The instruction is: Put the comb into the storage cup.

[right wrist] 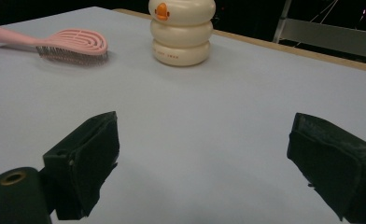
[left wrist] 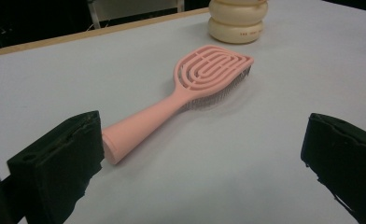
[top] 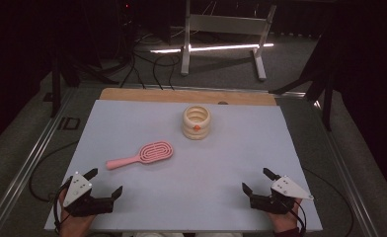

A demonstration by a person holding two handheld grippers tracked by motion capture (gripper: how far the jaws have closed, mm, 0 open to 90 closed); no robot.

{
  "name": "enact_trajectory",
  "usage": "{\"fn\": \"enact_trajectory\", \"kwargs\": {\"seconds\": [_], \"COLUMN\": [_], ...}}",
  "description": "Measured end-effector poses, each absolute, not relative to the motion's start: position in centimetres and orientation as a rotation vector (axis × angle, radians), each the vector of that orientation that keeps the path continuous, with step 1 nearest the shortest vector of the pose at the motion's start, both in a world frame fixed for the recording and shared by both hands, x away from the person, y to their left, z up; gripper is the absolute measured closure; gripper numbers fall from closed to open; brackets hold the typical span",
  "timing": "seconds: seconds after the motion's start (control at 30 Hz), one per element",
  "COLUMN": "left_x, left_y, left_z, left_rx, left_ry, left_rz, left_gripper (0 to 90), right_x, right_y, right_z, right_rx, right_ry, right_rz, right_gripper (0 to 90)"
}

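Note:
A pink hairbrush lies bristles down on the pale blue mat, its handle pointing to the near left. Behind it stands a cream ringed holder with an orange spot, upright. My left gripper rests open at the near left corner; in the left gripper view the hairbrush lies just beyond the jaws, its handle end close to the left jaw. My right gripper rests open at the near right, with bare mat between its jaws; the holder and the hairbrush lie far ahead of it.
A wooden table edge runs along the back of the mat. Beyond it on the floor stand a white metal frame and cables. Metal rails flank the table on both sides.

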State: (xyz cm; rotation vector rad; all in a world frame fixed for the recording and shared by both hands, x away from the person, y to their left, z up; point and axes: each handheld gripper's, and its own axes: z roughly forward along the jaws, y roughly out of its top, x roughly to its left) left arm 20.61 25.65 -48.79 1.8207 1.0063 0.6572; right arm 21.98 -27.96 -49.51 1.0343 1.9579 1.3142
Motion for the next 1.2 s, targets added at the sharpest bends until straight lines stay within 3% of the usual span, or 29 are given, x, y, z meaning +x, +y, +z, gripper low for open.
{"fn": "enact_trajectory", "kwargs": {"seconds": [0.57, 1.2], "left_x": [20.7, 22.6], "left_y": [26.9, 27.4], "left_z": [-46.7, -45.1], "left_rx": [1.745, 1.79], "left_ry": [1.028, 1.005], "left_rz": [0.644, 0.667], "left_gripper": [2.5, 0.4], "right_x": [21.2, 21.2], "right_y": [-28.1, -28.2], "right_z": [-49.3, -49.4], "right_rx": [1.047, 1.058], "right_ry": [1.917, 1.91], "right_rz": [1.303, 1.303], "right_gripper": [8.8, 8.8]}}
